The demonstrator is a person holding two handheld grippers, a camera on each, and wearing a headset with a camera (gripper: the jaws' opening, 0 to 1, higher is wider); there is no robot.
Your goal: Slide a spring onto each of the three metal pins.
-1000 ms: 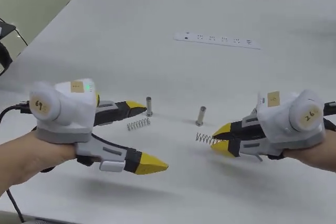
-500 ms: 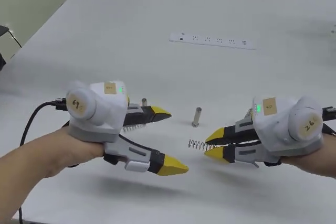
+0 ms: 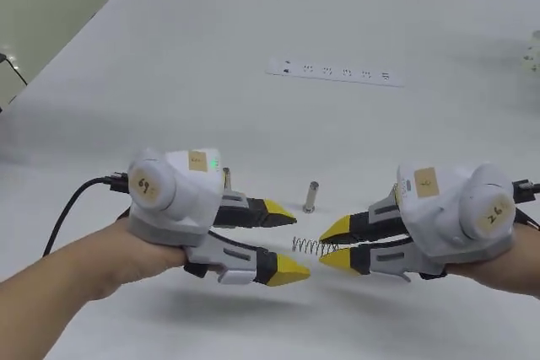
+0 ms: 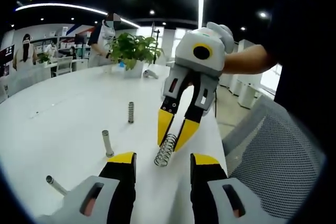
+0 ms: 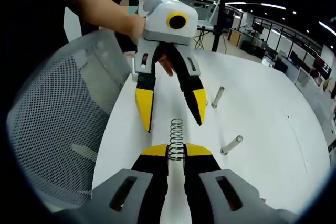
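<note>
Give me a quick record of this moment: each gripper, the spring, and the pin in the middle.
Right gripper: shut on one end of the thin metal coil spring
Left gripper: open, jaws facing the spring's free end
Spring: sticks out toward the left gripper
Short grey metal pin: upright on the white table, bare

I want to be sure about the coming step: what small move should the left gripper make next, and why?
Probably close the left gripper on the free end of the spring. The right gripper is shut on its other end, and the left jaws stand open to either side of the free end, with a bare pin just beyond.
</note>
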